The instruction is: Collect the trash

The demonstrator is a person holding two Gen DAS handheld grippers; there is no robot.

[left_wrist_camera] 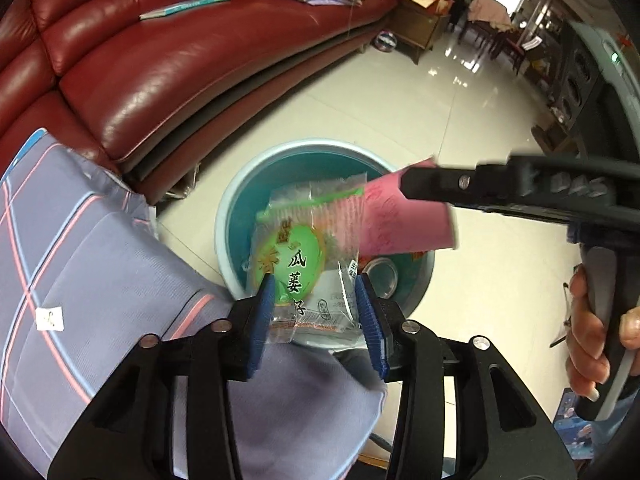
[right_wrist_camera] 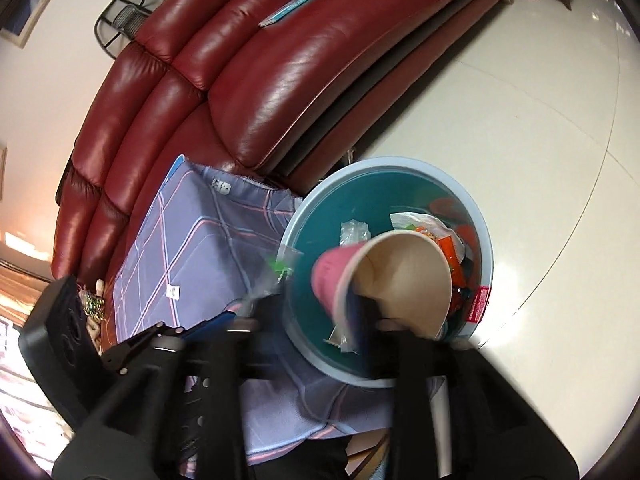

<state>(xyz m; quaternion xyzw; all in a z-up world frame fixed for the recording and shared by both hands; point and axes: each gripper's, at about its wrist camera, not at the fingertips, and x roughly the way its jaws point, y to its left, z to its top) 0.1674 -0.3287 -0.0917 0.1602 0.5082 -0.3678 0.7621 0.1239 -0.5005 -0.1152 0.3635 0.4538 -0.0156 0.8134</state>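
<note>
Both grippers hang over the bin [left_wrist_camera: 224, 236] now, which stands on the floor [left_wrist_camera: 400, 96] tight against the cloth [left_wrist_camera: 100, 264] draped at the sofa [left_wrist_camera: 168, 72]. The left gripper [left_wrist_camera: 320, 304] has a snack wrapper [left_wrist_camera: 304, 256] between its blue pads [left_wrist_camera: 370, 320]; the jaws stand apart, and the pads look to be just off the film on both sides, so the wrapper reads as let go or about to slip. It hangs above the bin's near rim, not yet inside.

The right gripper [right_wrist_camera: 304, 320] is blurred, jaws parted. A pink cup [right_wrist_camera: 384, 280] sits tilted at its tip, mouth toward the camera, over the bin's middle; one finger seems to reach into the mouth, and whether the cup is pinched or already loose cannot be told. From the left view the cup [left_wrist_camera: 404, 208] lies just beside the wrapper's top corner. Other trash [right_wrist_camera: 448, 236] already lies at the bin's far side.

The risks: the wrapper is light and hangs right at the near rim, so it could drift and land on the cloth instead. The cup, tipped on its side, could catch on the finger, bounce off the rim and roll across the floor. And the two pieces are close enough to knock each other off course as they fall.
</note>
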